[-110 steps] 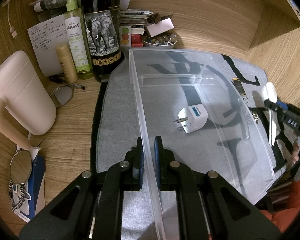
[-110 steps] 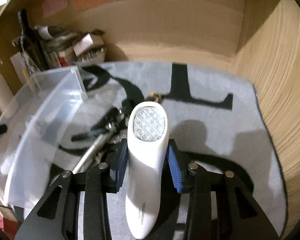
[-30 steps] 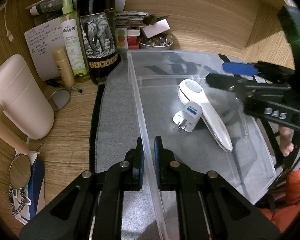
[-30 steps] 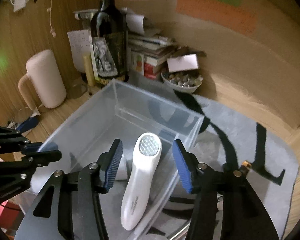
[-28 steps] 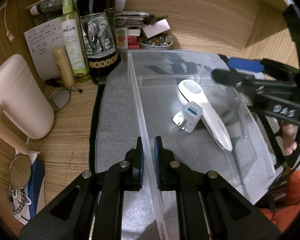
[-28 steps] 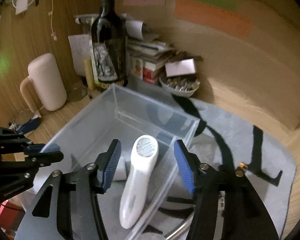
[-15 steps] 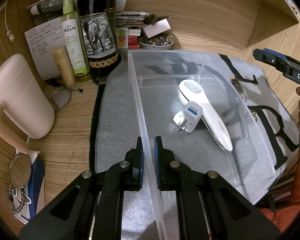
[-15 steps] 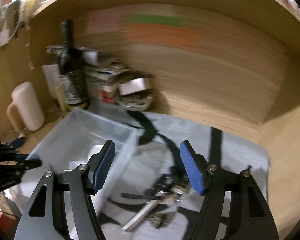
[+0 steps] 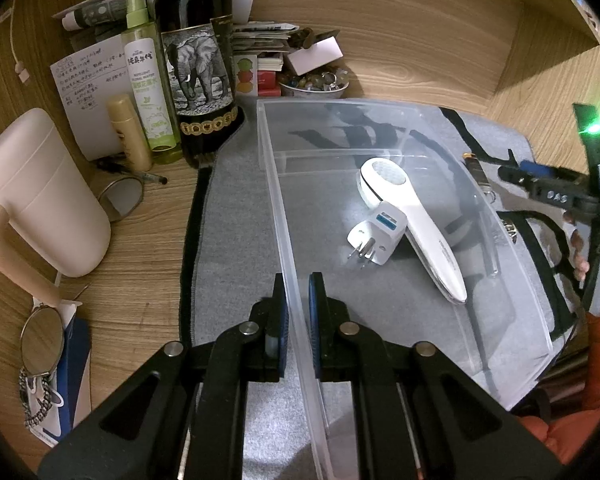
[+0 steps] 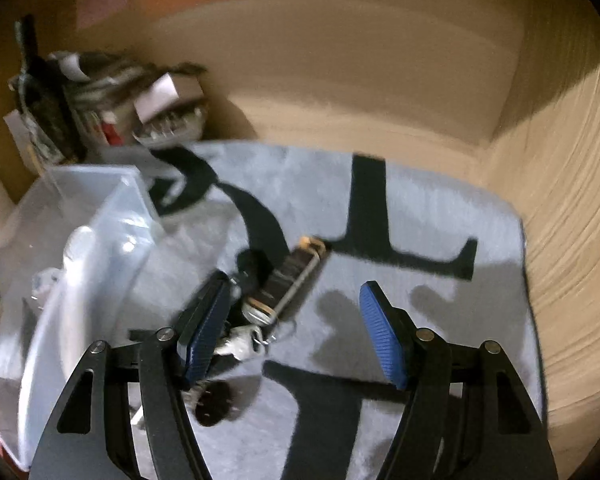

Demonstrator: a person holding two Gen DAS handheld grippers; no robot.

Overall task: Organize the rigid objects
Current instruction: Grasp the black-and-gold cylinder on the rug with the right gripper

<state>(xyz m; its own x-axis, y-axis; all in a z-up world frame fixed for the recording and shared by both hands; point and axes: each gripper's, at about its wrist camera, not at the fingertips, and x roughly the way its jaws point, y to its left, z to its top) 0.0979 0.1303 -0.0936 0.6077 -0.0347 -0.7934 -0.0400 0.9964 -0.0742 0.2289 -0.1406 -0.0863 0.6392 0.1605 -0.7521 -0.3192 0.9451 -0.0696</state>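
My left gripper (image 9: 296, 300) is shut on the near left wall of a clear plastic bin (image 9: 278, 216). Inside the bin lie a white handheld device (image 9: 416, 224) and a white plug adapter (image 9: 374, 236). My right gripper (image 10: 296, 320) is open and empty above the grey mat (image 10: 420, 208), to the right of the bin (image 10: 100, 208). It also shows at the right edge of the left wrist view (image 9: 556, 192). Under it lies a pile of small items: a dark brown stick-shaped object (image 10: 290, 276), metal keys (image 10: 240, 340) and a black round piece (image 10: 214, 402).
A wine bottle (image 9: 198, 60), a green spray bottle (image 9: 148, 76), a small beige bottle (image 9: 130, 132), a pink mug (image 9: 40, 196), a bowl of trinkets (image 9: 314, 82) and stacked papers stand left of and behind the bin. Wooden walls close the back and right.
My right gripper let go of the white device inside the bin, opened, and swung right and down over the pile of small items on the mat. The left gripper has not moved.
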